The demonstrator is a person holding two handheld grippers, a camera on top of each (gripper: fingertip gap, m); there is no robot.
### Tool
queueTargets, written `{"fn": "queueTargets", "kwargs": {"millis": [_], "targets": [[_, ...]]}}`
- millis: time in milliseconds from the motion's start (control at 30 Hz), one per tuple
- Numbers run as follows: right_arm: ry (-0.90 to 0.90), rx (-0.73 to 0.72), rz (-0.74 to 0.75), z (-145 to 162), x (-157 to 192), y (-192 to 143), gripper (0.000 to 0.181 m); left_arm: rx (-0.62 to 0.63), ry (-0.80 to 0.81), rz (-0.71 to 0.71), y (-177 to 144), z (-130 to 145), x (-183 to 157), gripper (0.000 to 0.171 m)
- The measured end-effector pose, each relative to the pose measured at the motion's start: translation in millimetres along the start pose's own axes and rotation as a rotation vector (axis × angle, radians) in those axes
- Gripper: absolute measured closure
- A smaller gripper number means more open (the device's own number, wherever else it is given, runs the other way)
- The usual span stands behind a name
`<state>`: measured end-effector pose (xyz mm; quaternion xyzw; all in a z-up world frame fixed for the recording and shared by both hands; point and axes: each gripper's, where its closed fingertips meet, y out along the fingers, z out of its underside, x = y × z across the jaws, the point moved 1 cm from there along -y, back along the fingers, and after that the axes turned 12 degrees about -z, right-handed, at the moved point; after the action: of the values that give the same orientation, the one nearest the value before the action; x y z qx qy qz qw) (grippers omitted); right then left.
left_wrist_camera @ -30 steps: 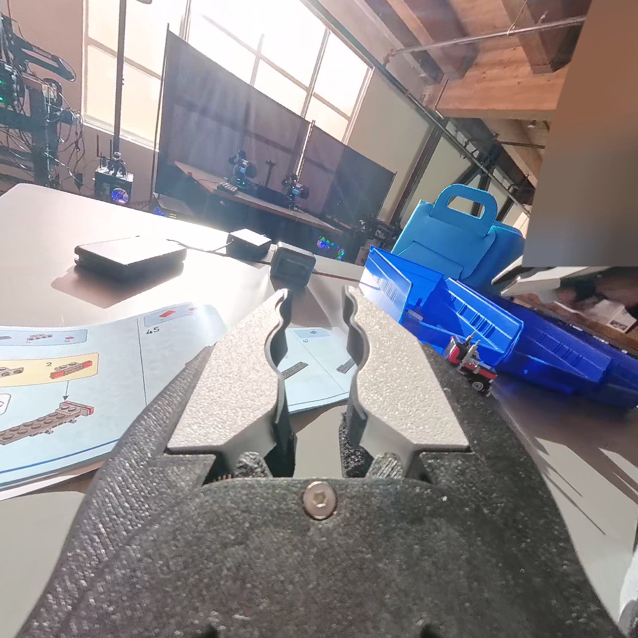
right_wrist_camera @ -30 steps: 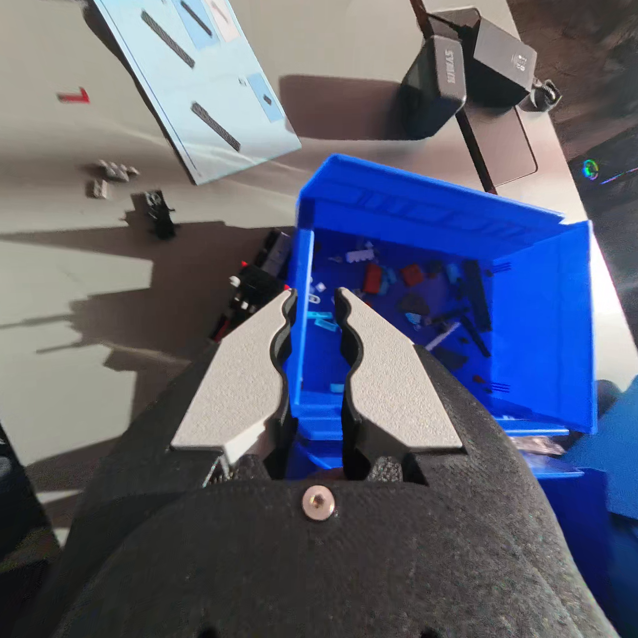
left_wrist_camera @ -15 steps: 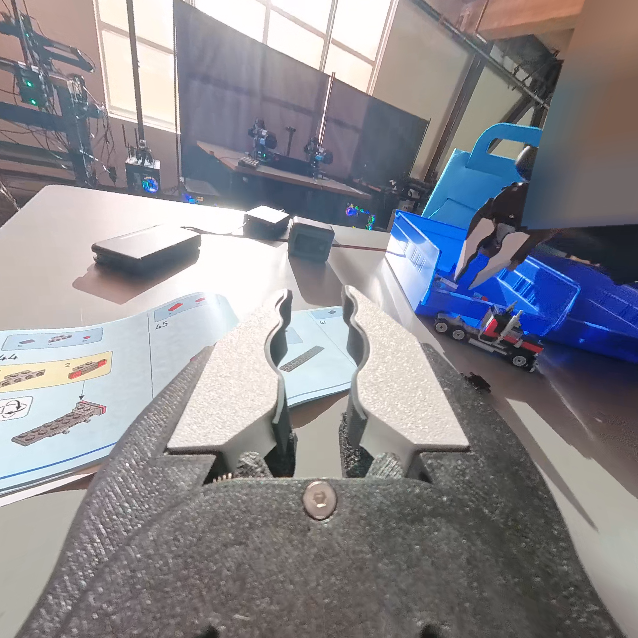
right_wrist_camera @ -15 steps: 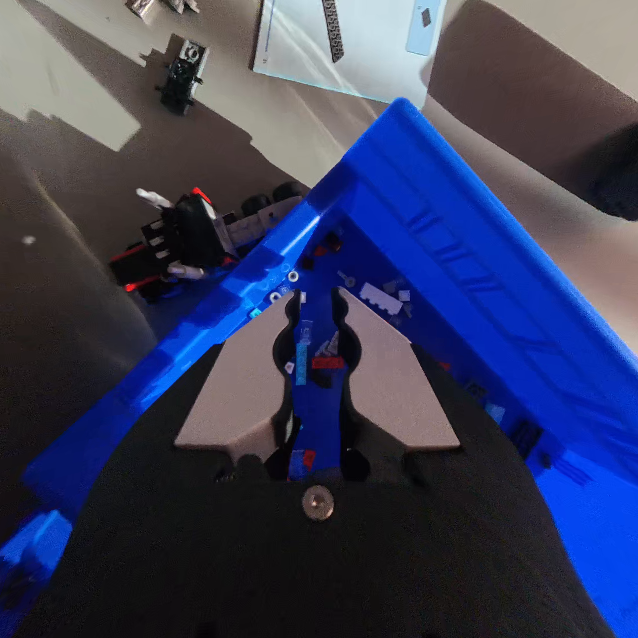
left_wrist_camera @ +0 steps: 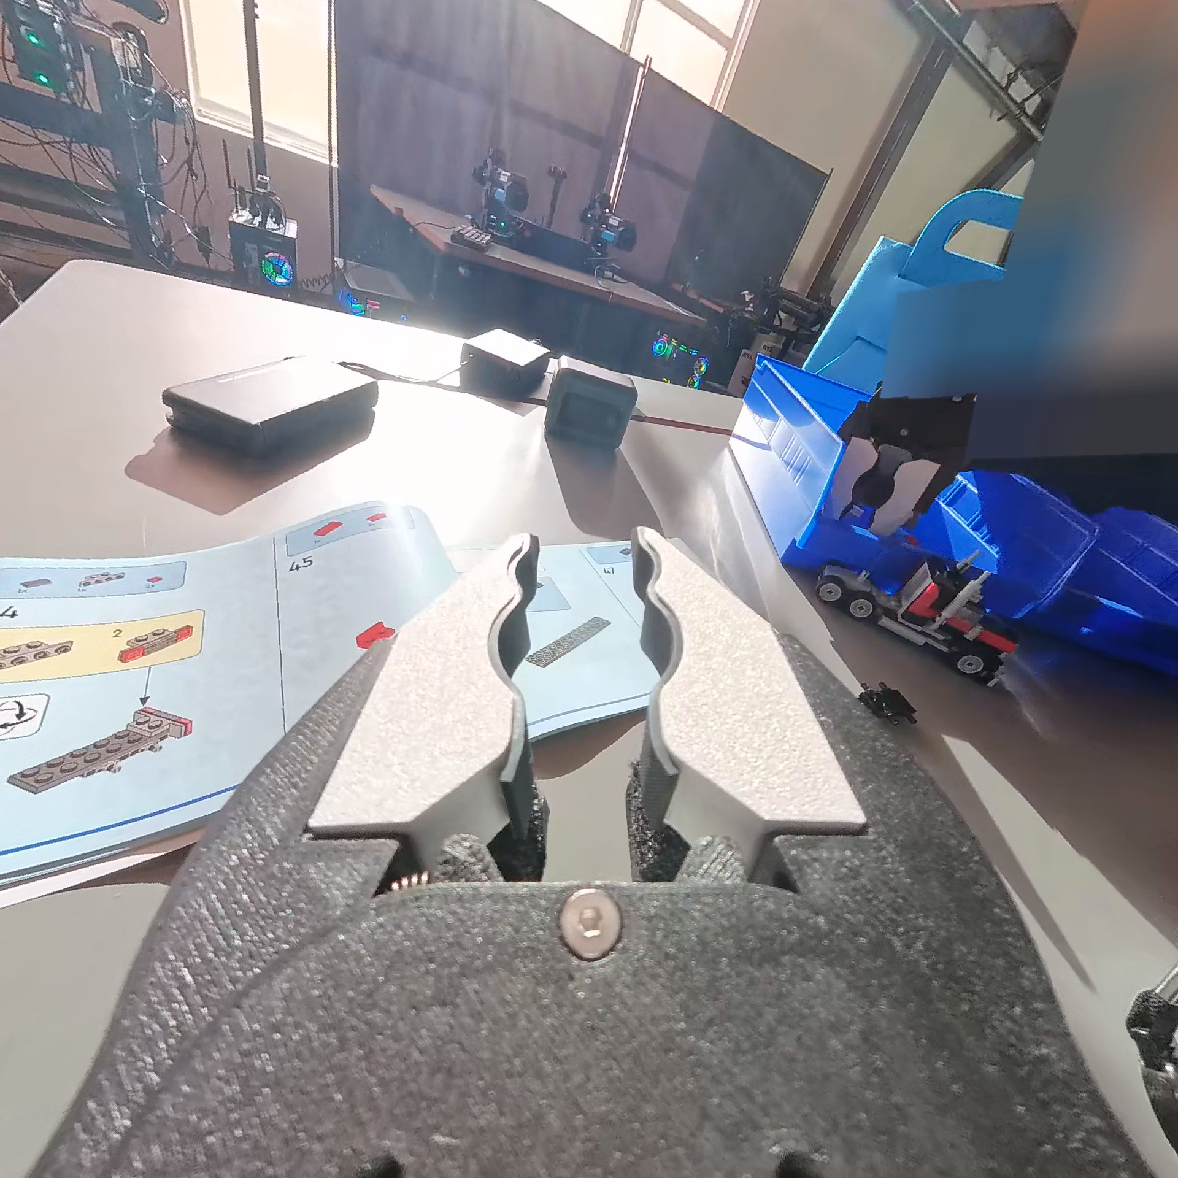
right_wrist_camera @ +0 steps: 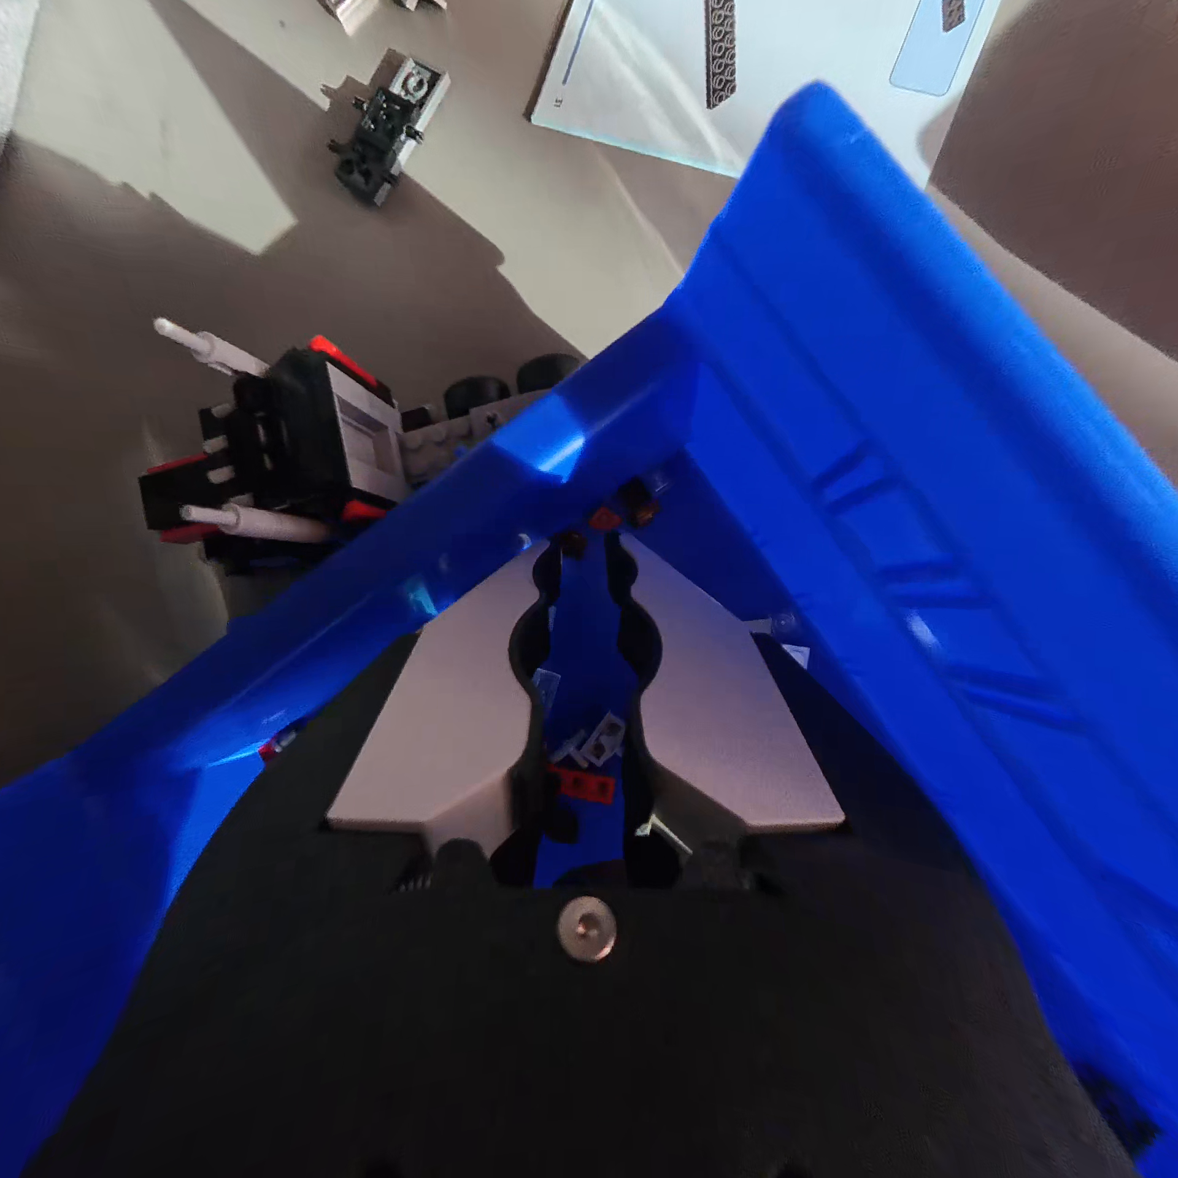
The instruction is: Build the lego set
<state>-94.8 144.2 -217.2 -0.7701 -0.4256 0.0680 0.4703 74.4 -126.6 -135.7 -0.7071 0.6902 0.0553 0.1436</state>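
A partly built red, black and white lego truck stands on the table beside the blue parts bin; it also shows in the right wrist view. My left gripper is open and empty above the open instruction booklet. My right gripper is open, its tips low inside the blue bin, near small red and dark pieces. A red plate and small white pieces lie on the bin floor between the fingers. The right gripper also shows from the left wrist view, reaching down into the bin.
A small black and white sub-assembly lies on the table; it shows as a small black piece in the left wrist view. A flat black device and two black boxes sit at the table's far side. A light blue case stands behind the bin. Left tips to right tips: about 35 cm.
My right gripper has gone from above the bin rim down into the bin's corner. My left gripper has stayed open and swung a little so the truck and bin come into view.
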Motion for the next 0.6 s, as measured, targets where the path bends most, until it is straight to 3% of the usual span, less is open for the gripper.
{"fn": "queueTargets", "kwargs": {"millis": [367, 600], "targets": [[-0.021, 0.089, 0.119, 3.4, 3.0, 3.4, 0.17, -0.015, -0.005, 0.01, -2.0, -2.0, -0.5, 0.141], [0.068, 0.081, 0.139, 2.9, 1.9, 2.4, 0.171, -0.036, -0.018, 0.015, -4.2, -5.1, 0.4, 0.141]]}}
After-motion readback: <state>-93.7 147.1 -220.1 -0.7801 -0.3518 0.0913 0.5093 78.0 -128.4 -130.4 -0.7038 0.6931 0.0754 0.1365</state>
